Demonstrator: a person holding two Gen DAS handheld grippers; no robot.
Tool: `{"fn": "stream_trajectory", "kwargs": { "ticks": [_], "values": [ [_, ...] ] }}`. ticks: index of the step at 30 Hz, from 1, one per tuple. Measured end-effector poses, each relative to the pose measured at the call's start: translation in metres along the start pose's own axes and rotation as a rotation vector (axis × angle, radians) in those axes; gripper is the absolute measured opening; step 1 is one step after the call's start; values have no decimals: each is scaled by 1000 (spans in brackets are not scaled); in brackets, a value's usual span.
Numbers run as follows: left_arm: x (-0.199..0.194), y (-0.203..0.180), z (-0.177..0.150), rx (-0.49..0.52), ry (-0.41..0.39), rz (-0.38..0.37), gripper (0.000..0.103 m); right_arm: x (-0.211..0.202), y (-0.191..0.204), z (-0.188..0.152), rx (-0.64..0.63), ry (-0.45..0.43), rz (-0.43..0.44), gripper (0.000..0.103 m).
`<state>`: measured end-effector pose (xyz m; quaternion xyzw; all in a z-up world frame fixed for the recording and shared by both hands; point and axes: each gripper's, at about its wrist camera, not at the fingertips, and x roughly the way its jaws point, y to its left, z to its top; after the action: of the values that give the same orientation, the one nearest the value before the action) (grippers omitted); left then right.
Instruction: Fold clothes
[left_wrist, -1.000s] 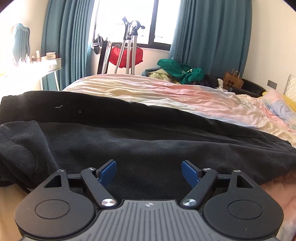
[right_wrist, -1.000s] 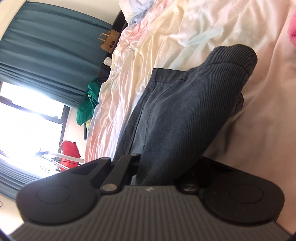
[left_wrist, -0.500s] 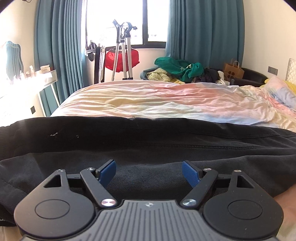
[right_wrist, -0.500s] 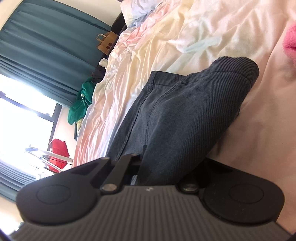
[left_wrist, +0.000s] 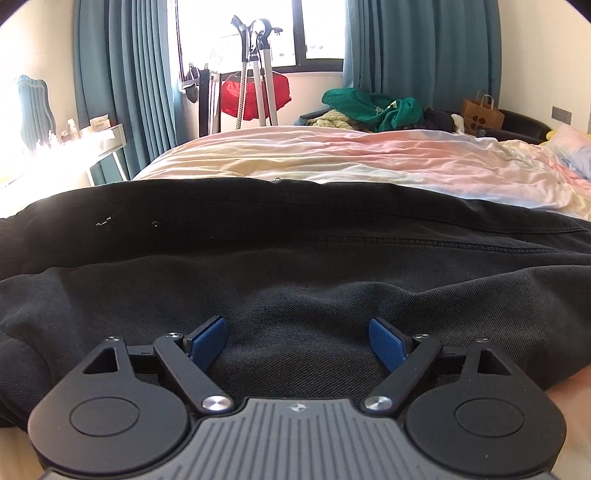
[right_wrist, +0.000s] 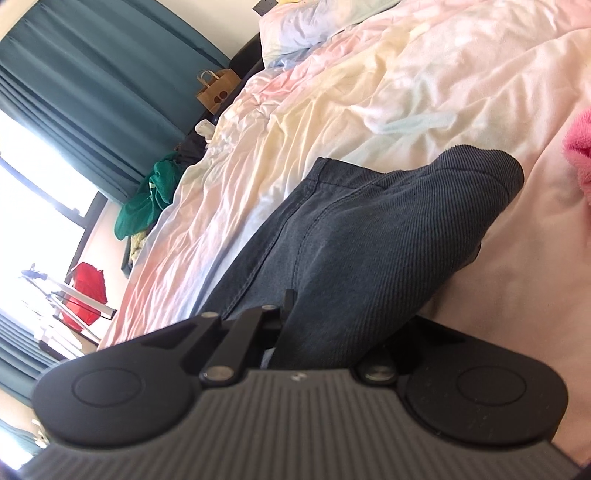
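A pair of dark jeans lies spread across the bed, filling the left wrist view. My left gripper is open, its blue pads wide apart just above the denim, holding nothing. In the right wrist view the jeans look blue-grey, with a folded leg end bulging at the upper right. My right gripper is shut on the jeans; the cloth covers its fingertips and drapes over the right finger.
The bed has a rumpled pastel sheet. Behind it are a pile of green clothes, a paper bag, a drying rack with a red garment and teal curtains. A pink fluffy item lies at the right.
The left gripper has levelled out and edged forward over the jeans, still open. The right gripper keeps its hold; its view has shifted so the folded leg end sits farther off.
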<state>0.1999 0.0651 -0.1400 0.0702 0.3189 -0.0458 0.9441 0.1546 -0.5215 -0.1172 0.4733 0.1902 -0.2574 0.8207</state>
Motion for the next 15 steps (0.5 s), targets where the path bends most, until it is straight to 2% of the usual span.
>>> {"fn": "stream_trajectory", "kwargs": {
  "ticks": [9, 12, 15],
  "values": [
    [3, -7, -8, 17, -2, 18, 88, -5, 3, -2, -3, -18, -11, 10],
    [-1, -4, -5, 13, 3, 3, 88, -7, 3, -2, -13, -20, -8, 10],
    [-15, 2, 1, -12, -35, -22, 87, -7, 3, -3, -14, -19, -8, 10]
  ]
}}
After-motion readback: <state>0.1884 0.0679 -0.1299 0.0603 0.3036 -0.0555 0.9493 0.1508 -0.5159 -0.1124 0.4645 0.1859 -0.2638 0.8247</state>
